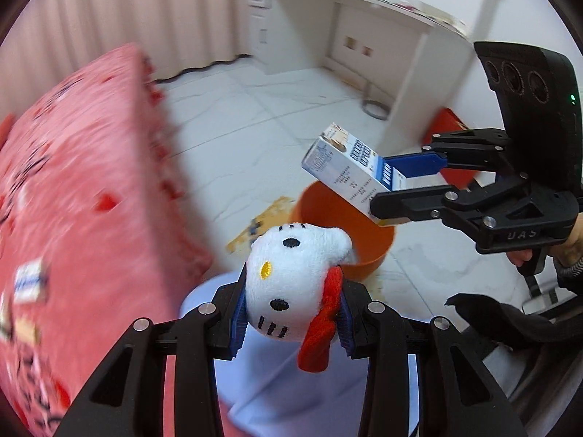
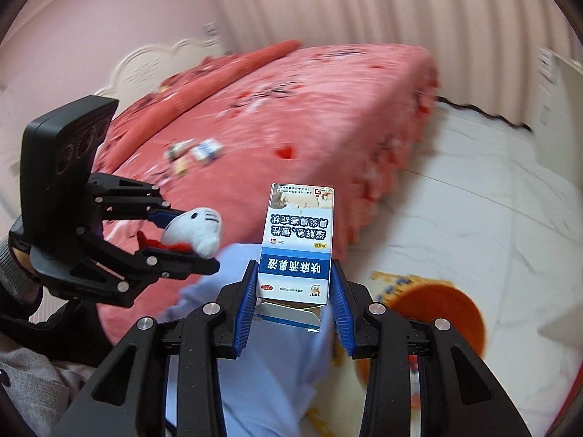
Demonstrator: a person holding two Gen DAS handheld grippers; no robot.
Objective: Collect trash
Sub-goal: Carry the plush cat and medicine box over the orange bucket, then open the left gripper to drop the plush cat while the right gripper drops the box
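Note:
My left gripper (image 1: 291,313) is shut on a small white plush cat head (image 1: 291,284) with a red bow; the same toy (image 2: 196,229) shows in the right wrist view, held by that gripper (image 2: 196,240) at the left. My right gripper (image 2: 293,291) is shut on a blue and white medicine box (image 2: 297,240). In the left wrist view that box (image 1: 346,171) hangs in the right gripper (image 1: 397,189) above the rim of an orange bin (image 1: 368,255) on the floor. The bin (image 2: 437,313) lies low at the right in the right wrist view.
A bed with a pink patterned cover (image 2: 291,116) fills the left side, with small items (image 2: 204,151) lying on it. A pale blue cloth (image 1: 291,393) lies under both grippers. A white desk (image 1: 346,29) stands across the white tiled floor (image 1: 255,127). A yellow patterned sheet (image 1: 262,222) lies beside the bin.

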